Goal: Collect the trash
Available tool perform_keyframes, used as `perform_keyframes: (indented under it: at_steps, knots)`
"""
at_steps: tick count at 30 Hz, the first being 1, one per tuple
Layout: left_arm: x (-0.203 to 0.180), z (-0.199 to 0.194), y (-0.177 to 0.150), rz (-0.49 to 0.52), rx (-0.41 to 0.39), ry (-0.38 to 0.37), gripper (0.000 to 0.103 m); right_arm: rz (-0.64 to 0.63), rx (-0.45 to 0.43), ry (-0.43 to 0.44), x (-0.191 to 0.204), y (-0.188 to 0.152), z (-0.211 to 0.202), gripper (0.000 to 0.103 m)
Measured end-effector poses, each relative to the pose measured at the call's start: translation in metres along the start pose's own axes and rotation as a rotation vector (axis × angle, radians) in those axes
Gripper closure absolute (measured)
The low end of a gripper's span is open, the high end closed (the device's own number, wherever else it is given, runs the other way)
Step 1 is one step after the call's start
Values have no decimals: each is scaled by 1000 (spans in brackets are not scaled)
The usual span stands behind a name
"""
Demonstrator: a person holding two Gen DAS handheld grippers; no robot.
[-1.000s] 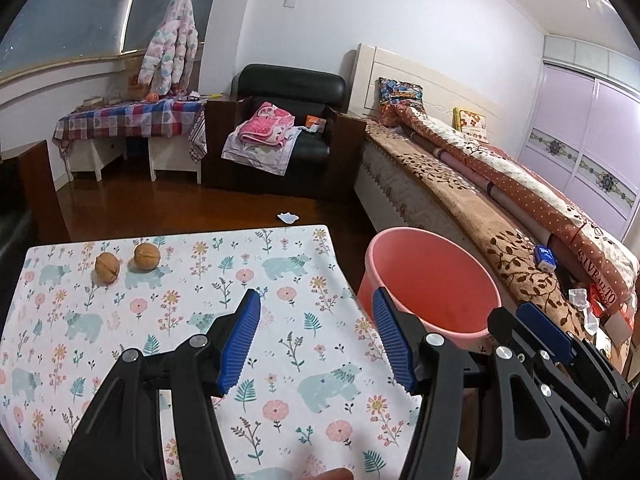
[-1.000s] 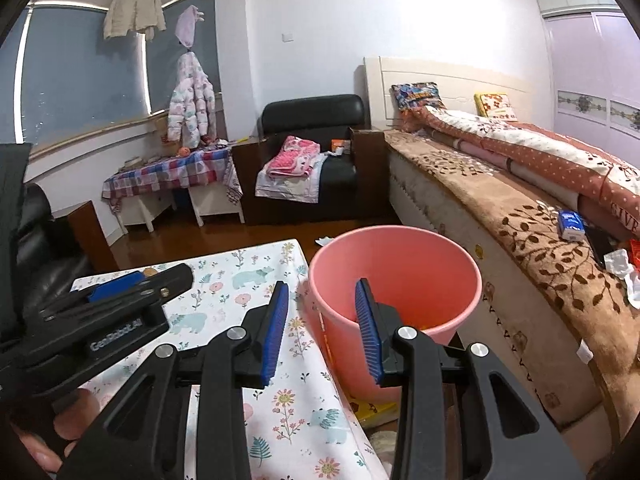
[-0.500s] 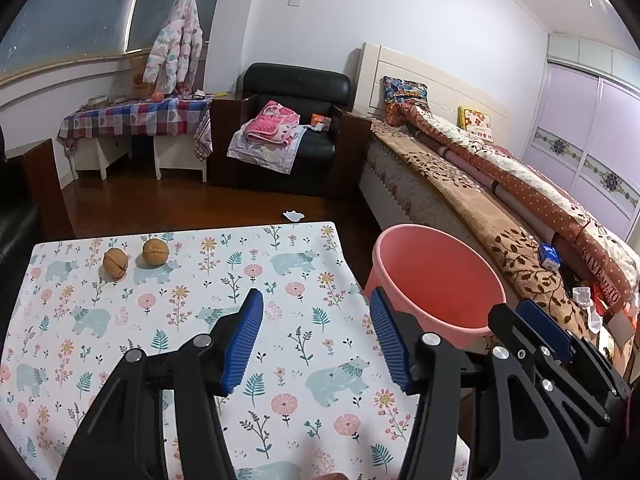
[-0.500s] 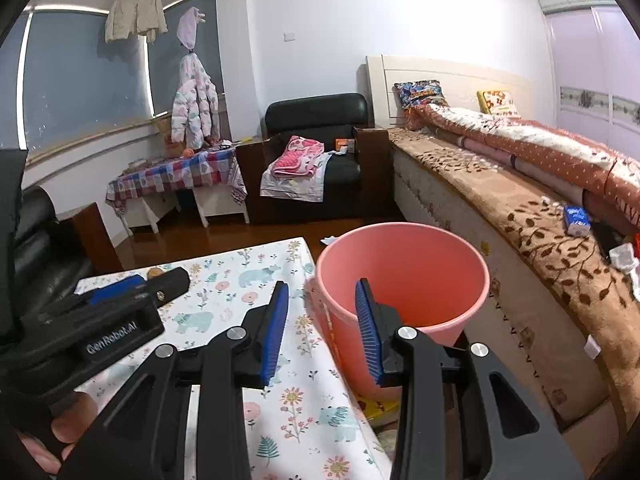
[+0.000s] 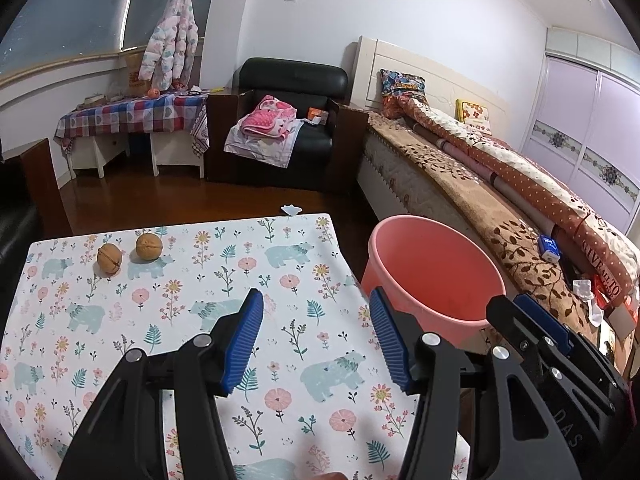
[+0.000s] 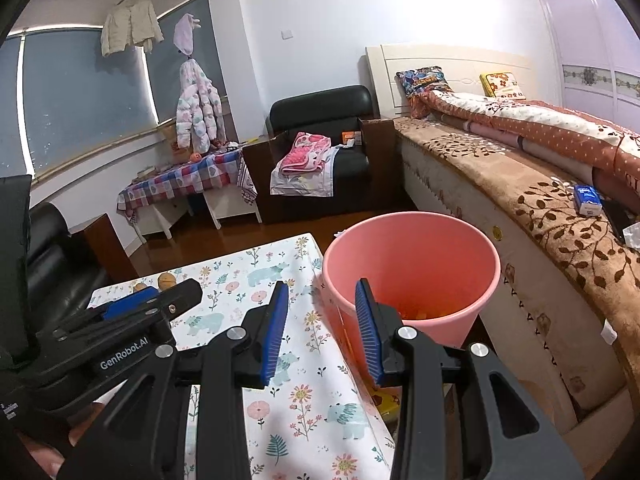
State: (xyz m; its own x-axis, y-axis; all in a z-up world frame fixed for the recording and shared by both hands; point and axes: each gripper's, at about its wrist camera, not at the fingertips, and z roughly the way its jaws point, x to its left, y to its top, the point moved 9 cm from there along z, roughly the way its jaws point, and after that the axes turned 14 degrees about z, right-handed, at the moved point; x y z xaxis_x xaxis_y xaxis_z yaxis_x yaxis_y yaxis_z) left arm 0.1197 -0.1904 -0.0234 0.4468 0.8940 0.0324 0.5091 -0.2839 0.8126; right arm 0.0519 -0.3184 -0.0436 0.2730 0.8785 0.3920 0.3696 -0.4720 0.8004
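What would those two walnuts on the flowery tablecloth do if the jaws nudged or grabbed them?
The walnuts are round, so a nudge would probably send them rolling across the flat tablecloth. Their shells look hard and ridged, likely stiff and not slippery against the ribbed blue pads. Being small, they are probably light, though a squeeze off-centre might pop one out sideways.

The pink bin's (image 6: 412,264) orange contents are too small to identify (its base hidden) — both walnuts (image 6: 166,280) half-covered.
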Motion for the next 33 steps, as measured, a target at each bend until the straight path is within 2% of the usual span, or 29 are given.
perform_keyframes:
  at_steps: [10,14,33]
  knots:
    - [-4,3,-2,7,-2,0,49,16,12,20,-1,1,1,67]
    - [-4,2,-2,10,-4,1,49,19,7,27,-1,3,0,59]
    - [-5,-2,0,17,-9,4,49,24,0,18,2,4,-4,59]
